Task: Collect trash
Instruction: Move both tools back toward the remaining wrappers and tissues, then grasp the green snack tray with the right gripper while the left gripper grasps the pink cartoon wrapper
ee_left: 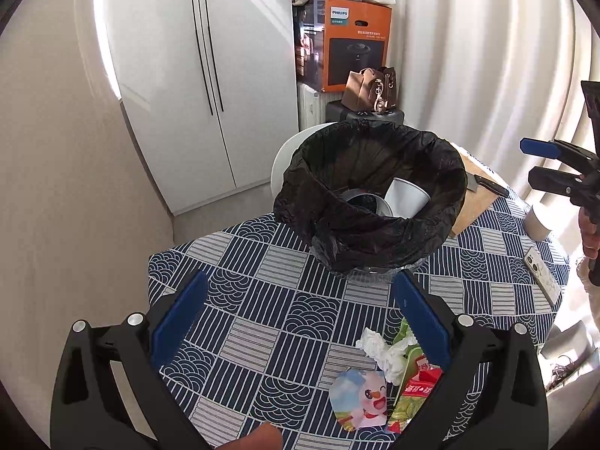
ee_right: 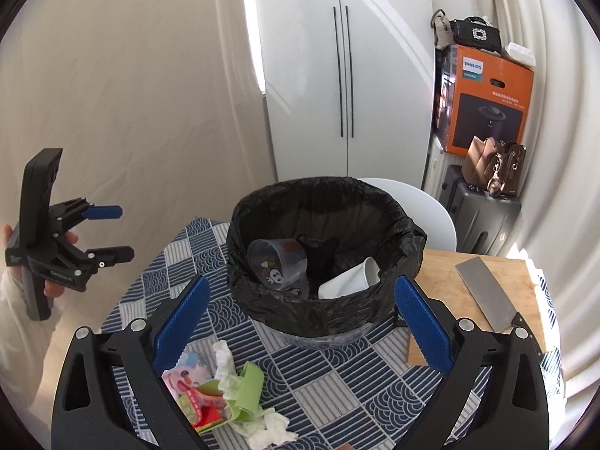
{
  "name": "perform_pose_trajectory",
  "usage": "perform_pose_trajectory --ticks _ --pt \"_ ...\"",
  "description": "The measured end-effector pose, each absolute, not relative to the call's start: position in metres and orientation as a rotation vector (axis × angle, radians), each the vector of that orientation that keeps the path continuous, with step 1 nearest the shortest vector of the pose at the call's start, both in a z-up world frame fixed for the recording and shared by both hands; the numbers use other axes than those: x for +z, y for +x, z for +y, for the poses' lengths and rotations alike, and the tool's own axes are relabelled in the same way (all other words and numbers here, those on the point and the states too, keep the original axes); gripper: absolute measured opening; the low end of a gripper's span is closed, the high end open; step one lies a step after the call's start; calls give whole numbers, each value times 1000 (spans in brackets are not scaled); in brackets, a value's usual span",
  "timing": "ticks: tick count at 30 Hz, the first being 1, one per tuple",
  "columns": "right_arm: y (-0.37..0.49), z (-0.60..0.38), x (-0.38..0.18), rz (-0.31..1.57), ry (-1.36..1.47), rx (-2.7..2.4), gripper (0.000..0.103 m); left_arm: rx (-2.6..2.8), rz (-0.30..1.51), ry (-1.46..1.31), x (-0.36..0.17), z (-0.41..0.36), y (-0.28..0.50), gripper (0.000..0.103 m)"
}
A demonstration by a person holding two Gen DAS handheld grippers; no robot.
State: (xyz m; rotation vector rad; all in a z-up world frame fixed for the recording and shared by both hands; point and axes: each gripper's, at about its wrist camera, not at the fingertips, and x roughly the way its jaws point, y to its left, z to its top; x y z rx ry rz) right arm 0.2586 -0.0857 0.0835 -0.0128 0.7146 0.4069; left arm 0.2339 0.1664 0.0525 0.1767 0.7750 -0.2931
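A bin with a black liner [ee_left: 371, 195] stands on the patterned table; a white paper cup [ee_right: 352, 277] and a clear printed cup [ee_right: 279, 266] lie inside it. On the cloth in front of it lies a trash pile: crumpled tissue [ee_left: 382, 352], a cartoon wrapper [ee_left: 360, 401], a red and green packet [ee_left: 416, 390] and a green clip-like piece [ee_right: 249, 386]. My left gripper [ee_left: 300, 315] hovers open over the table, the pile beside its right finger. My right gripper [ee_right: 302, 318] hangs open before the bin, the pile near its left finger. Neither holds anything.
A wooden cutting board [ee_right: 442, 270] with a cleaver [ee_right: 483, 292] lies right of the bin. A phone [ee_left: 543, 273] and a paper cup [ee_left: 536, 221] sit near the table's right edge. Behind stand a white chair [ee_right: 423, 206], a suitcase [ee_right: 480, 217], an orange box [ee_right: 487, 105] and a wardrobe.
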Motion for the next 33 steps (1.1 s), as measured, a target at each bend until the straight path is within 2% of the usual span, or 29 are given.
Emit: perform_pose_trajectory --ticks 14,33 --pt "225 -67 50 823 -24 373 94 -302 875 239 -6 172 204 97" --pt "201 -60 -26 1025 15 322 94 -410 1085 263 -97 163 187 97"
